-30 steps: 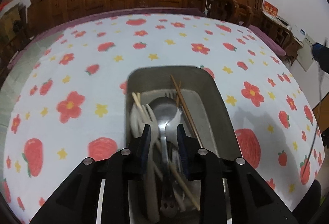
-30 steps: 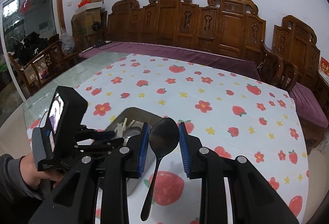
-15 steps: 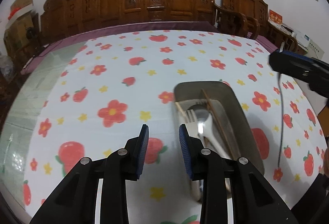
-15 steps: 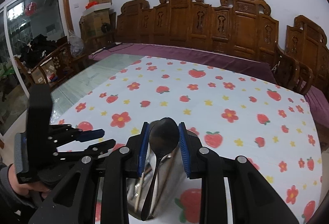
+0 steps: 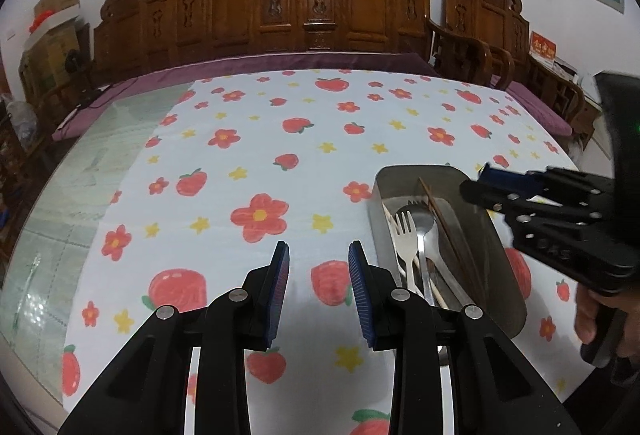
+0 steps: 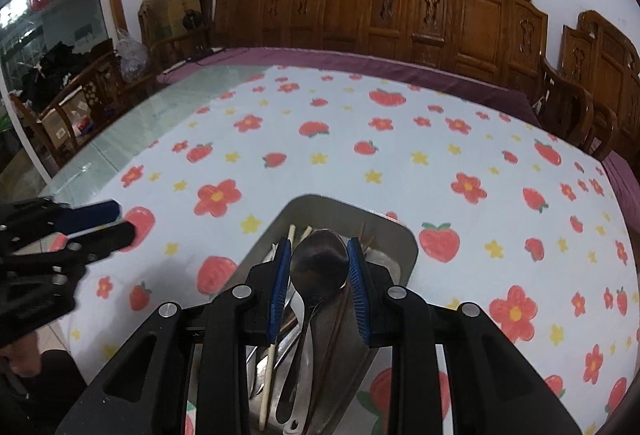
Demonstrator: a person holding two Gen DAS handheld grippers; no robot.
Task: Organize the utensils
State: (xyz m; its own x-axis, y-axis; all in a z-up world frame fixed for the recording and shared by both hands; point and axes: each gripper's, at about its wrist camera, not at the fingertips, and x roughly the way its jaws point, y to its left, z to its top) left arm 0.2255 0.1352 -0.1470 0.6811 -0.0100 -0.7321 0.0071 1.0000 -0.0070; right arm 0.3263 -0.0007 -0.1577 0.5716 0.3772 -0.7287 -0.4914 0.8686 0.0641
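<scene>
A steel tray (image 5: 496, 275) sits on the strawberry-print tablecloth and holds a fork (image 5: 405, 231), a spoon (image 5: 424, 235), brown chopsticks (image 5: 444, 223) and pale chopsticks. My left gripper (image 5: 318, 287) is open and empty, over the cloth left of the tray. My right gripper (image 6: 319, 283) is shut on the bowl of a metal spoon (image 6: 319, 265), held over the tray (image 6: 396, 239) with its handle hanging down into it. The right gripper also shows in the left wrist view (image 5: 496, 179), above the tray's right side.
The tablecloth (image 5: 280, 163) covers most of a glass-topped table (image 5: 100, 155). Carved wooden benches and chairs (image 5: 304, 3) line the far and right sides. The left gripper's body (image 6: 60, 235) shows at the left of the right wrist view.
My left gripper has pulled out of the tray and moved left over the cloth. My right gripper has carried the spoon from beside the tray to above it and lowered it.
</scene>
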